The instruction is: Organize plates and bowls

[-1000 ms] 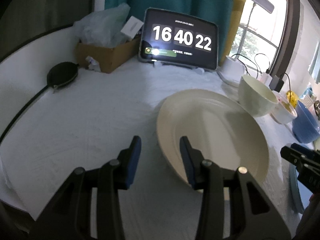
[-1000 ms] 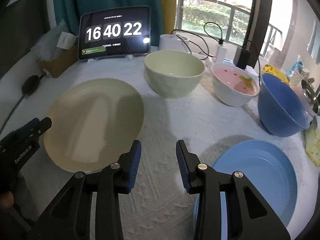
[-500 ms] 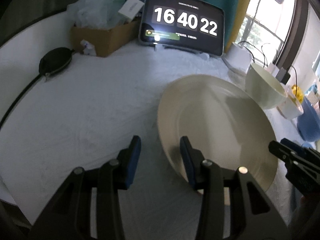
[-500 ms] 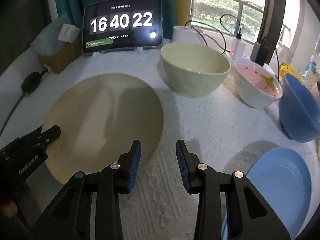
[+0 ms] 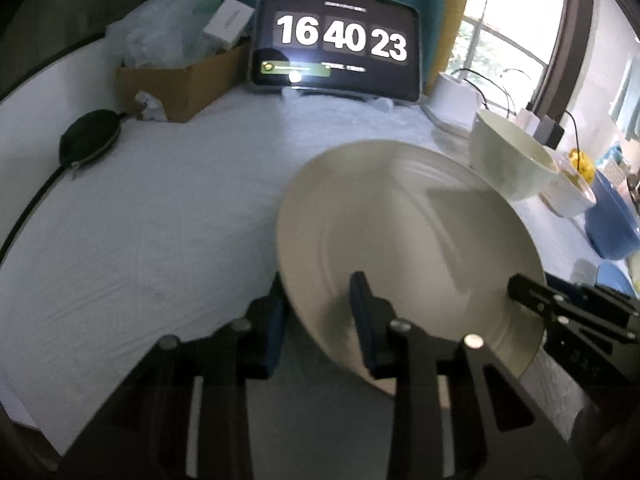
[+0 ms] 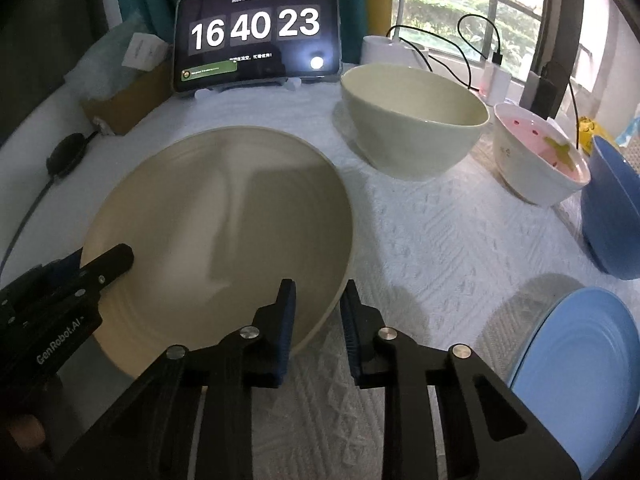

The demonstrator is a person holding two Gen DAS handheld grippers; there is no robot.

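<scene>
A large cream plate (image 5: pixel 408 232) (image 6: pixel 224 232) lies on the white cloth. My left gripper (image 5: pixel 318 316) is open, its jaws astride the plate's left rim, one finger under it and one over it. My right gripper (image 6: pixel 318 320) is open, its jaws astride the plate's right rim. Each gripper also shows in the other's view, the right one (image 5: pixel 568 312) and the left one (image 6: pixel 72 280). A cream bowl (image 6: pixel 416 120), a pink-and-white bowl (image 6: pixel 540 160), a dark blue bowl (image 6: pixel 612 216) and a light blue plate (image 6: pixel 580 368) stand to the right.
A tablet clock (image 6: pixel 256 36) stands at the back. A cardboard box (image 5: pixel 176 84) with bags and a black pouch (image 5: pixel 90 136) with a cable are at the left. Chargers and cables (image 6: pixel 496 72) lie by the window. The table's left edge (image 5: pixel 36 96) curves near the wall.
Both grippers have moved forward onto the cream plate: their jaws now straddle its opposite rims. The plate looks closer and slightly tilted in the left wrist view.
</scene>
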